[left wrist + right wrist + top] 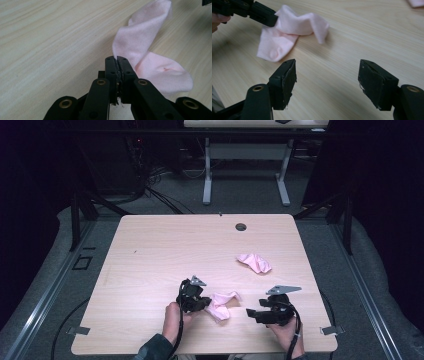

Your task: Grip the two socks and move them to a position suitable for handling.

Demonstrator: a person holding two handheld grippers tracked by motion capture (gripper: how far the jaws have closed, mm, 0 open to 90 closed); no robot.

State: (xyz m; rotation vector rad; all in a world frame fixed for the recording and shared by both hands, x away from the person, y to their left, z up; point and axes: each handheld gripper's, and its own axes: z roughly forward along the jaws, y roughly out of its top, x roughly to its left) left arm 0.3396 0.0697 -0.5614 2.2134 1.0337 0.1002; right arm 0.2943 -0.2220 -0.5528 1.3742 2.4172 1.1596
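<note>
Second pink sock [255, 262] lying crumpled, wooden table [165, 250], grommet hole [241, 226]

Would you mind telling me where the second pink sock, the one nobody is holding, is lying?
In the high view the loose pink sock lies crumpled on the table's right half, beyond the right gripper.

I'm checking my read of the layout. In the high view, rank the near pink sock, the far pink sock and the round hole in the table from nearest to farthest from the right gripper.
From the right gripper:
1. Near pink sock, just to its left, pinched by the left gripper.
2. Far pink sock, beyond it toward the table's middle.
3. Round hole, near the far edge.
</note>
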